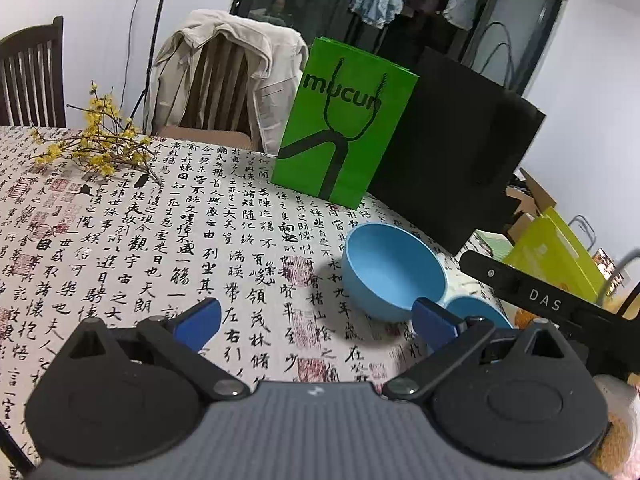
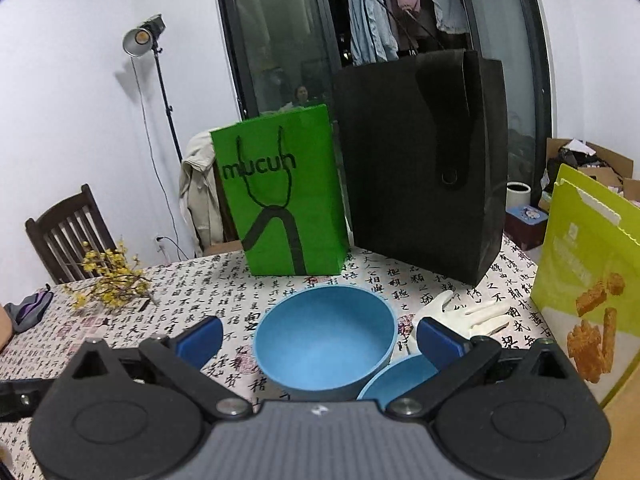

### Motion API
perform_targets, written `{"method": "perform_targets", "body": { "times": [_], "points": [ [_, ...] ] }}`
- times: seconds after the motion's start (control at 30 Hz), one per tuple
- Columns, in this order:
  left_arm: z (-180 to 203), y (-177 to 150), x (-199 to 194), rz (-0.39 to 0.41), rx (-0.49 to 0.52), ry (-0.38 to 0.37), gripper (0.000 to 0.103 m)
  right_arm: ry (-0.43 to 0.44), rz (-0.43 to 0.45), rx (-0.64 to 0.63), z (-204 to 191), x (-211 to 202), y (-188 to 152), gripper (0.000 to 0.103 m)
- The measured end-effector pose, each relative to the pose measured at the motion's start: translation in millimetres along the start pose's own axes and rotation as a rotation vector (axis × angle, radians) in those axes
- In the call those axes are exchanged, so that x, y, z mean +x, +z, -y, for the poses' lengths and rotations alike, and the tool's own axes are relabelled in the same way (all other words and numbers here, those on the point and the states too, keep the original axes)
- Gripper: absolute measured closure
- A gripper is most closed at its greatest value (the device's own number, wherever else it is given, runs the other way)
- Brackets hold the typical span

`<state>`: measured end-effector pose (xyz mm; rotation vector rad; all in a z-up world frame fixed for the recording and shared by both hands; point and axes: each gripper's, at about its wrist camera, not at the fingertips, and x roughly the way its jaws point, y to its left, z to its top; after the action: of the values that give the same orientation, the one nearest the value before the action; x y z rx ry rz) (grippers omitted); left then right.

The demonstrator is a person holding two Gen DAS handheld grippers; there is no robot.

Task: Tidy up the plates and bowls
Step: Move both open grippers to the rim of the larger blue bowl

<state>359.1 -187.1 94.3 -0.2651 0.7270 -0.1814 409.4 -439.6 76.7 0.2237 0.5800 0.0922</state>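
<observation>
Blue-padded left hand-held gripper (image 1: 316, 326), fingers spread wide, nothing between them, hovering low over the table (image 1: 160, 248) with its calligraphy-print cloth. Pointed level across the table toward the green paper bag (image 1: 344, 120). Right fingertip overlapping the rim of the large blue bowl (image 1: 394, 268) in view; contact cannot be told. Smaller blue bowl (image 1: 480, 310) just beside the large one, partly hidden behind that finger.

Right hand-held gripper (image 2: 320, 340) likewise spread, empty, held above and just short of the large blue bowl (image 2: 326, 342), which sits upright between the fingers in view. Smaller blue bowl (image 2: 404, 378) touching or nearly touching it, low right. White glove (image 2: 460, 312) lying flat behind the bowls. Black bag (image 2: 420, 160) standing beside the green one (image 2: 280, 192).
</observation>
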Motion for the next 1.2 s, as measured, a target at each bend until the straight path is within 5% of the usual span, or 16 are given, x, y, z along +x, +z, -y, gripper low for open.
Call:
{"method": "perform_targets", "body": {
  "times": [0.4, 0.7, 0.93, 1.2],
  "points": [
    [12, 35, 61, -0.042, -0.070, 0.061, 0.000, -0.031, -0.066, 0.083, 19, 61, 34, 0.000],
    [18, 41, 112, -0.083, -0.086, 0.118, 0.000, -0.069, -0.134, 0.118, 39, 113, 15, 0.000],
    [21, 38, 143, -0.101, -0.105, 0.143, 0.000, -0.069, -0.190, 0.125, 47, 133, 8, 0.006],
    [25, 32, 172, -0.137, -0.110, 0.182, 0.000, -0.106, -0.239, 0.110, 48, 146, 1, 0.025]
  ]
}}
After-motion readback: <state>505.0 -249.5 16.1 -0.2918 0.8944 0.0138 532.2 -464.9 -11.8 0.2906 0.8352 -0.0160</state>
